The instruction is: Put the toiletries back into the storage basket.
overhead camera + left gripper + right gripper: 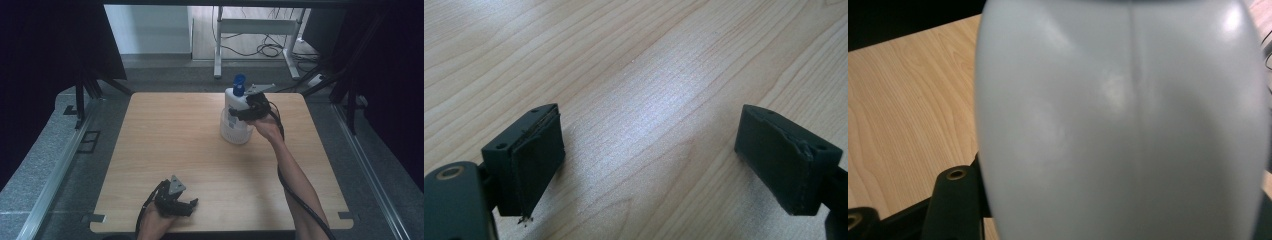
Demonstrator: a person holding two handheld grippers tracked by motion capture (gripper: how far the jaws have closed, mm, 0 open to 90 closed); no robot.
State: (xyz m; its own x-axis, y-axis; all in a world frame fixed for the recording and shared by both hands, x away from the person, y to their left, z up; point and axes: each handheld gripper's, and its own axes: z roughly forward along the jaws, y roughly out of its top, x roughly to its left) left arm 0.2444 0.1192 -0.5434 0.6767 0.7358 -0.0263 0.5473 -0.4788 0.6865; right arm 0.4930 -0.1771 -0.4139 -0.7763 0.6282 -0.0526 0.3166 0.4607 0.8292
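Over on the left, the left gripper [190, 205] sat low at the near edge of the table [165, 135], its jaws spread wide with nothing but bare wood grain between them in the left gripper view, so that hand looked parked and out of the play. Moving across to the middle, the tabletop lay open, nothing on it to bump. Then the action: the white bottle [235, 117] with its blue cap [239, 85] stood upright toward the far right part of the table, and the right gripper [245, 114] was clamped on its body from the right side, pinching the bottle about mid-height, just under the shoulder. The right gripper view was pale plastic [1123, 125] close against the lens, with a mould seam running down it and table showing off to one side. I could not tell from the high view whether the base was resting on the wood or hanging just above it. My read was that this was the carry-and-place step, with the bottle gripped and near the surface. The next move would call for keeping it upright and, if setting down, easing the base flat before letting the jaws go, since a tall bottle held from one side could tip. Beyond the far edge a white desk frame [260, 30] and floor cables [270, 50] stood well clear.
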